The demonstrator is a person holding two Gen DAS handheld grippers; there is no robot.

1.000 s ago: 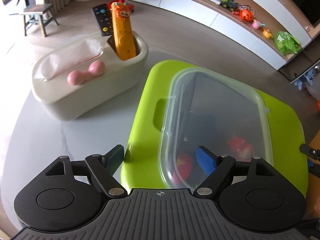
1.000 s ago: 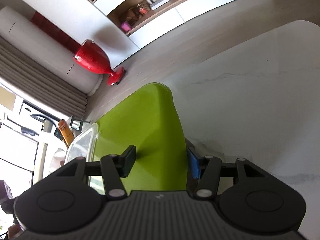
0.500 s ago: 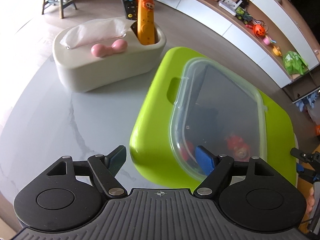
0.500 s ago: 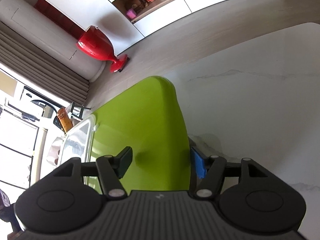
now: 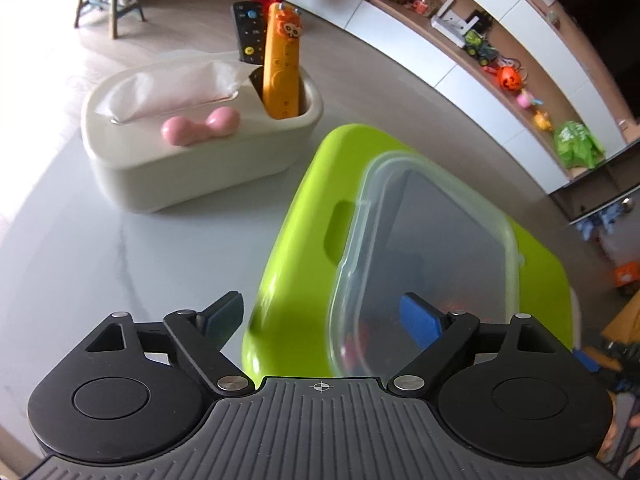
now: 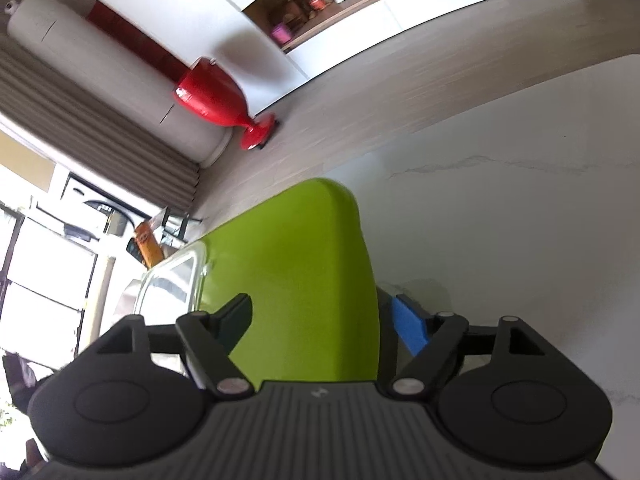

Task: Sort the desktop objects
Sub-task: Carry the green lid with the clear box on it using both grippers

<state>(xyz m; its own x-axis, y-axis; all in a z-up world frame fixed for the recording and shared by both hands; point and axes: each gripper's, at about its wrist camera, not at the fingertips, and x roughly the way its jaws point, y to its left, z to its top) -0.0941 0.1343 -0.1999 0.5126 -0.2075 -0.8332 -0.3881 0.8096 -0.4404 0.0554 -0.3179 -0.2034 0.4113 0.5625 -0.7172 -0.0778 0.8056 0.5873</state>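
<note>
A lime green box (image 5: 304, 216) with a clear plastic lid (image 5: 424, 256) sits between both grippers; small red toys show dimly through the lid. My left gripper (image 5: 320, 316) is open wide, its jaws straddling the box's near left end, not visibly pressing it. My right gripper (image 6: 324, 320) is open too, its jaws on either side of the box's right wall (image 6: 304, 272). A white tissue box (image 5: 192, 144) stands behind, holding an orange remote (image 5: 282, 68) and a black remote (image 5: 250, 30).
The pale marble table (image 6: 520, 216) runs to the right of the green box. Beyond the table's edge are the floor, a red vase (image 6: 216, 100), a wooden stool (image 5: 108, 0) and a low toy shelf (image 5: 500, 64).
The green box has shifted in both views, and the left camera has pulled back and up, so the tissue box shows further from the view's left edge. Both grippers stay open around the box.
</note>
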